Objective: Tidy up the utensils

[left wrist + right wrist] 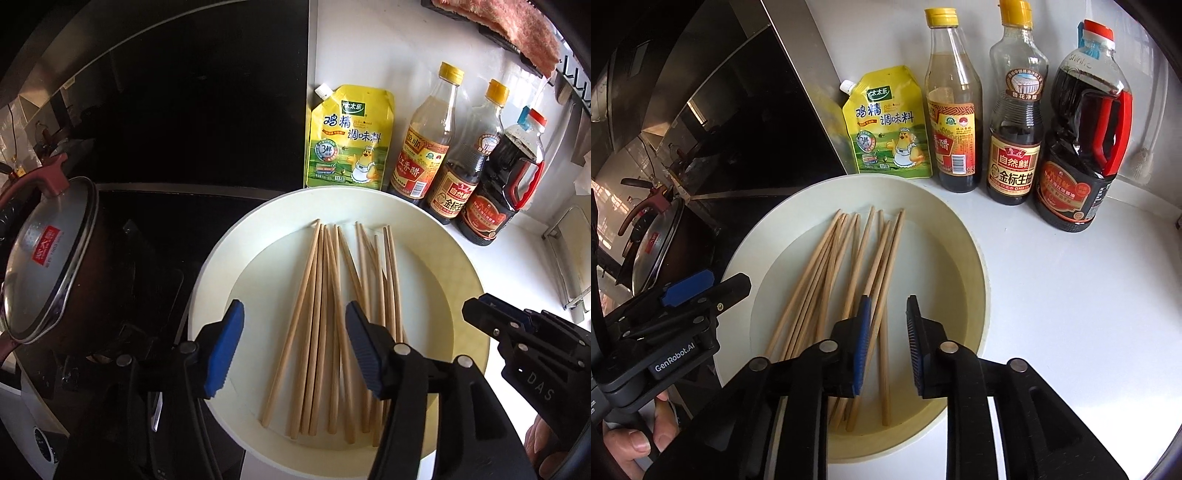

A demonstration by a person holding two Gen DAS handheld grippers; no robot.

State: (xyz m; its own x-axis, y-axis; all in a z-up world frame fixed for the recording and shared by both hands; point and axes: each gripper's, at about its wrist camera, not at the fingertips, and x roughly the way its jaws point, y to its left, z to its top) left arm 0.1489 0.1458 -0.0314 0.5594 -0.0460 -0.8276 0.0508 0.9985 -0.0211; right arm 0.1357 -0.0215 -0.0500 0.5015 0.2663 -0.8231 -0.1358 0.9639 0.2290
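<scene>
Left gripper point(295, 354) wide apart over loose chopsticks point(332, 332) fanned in plate point(461, 266); right gripper point(886, 347) narrower, empty, hovering alongside.

The chopsticks point(325, 332) are light brown. The plate point(461, 280) is creamy white. The pouch point(349, 140) is yellow and green. The bottle caps point(942, 16) are yellow. The gripper pads point(225, 350) are blue.

I count roughly a dozen wooden chopsticks point(321, 325) on one cream plate point(458, 266), three sauce bottles point(1015, 122), one yellow seasoning pouch point(349, 138), one lidded pot point(48, 254).
</scene>
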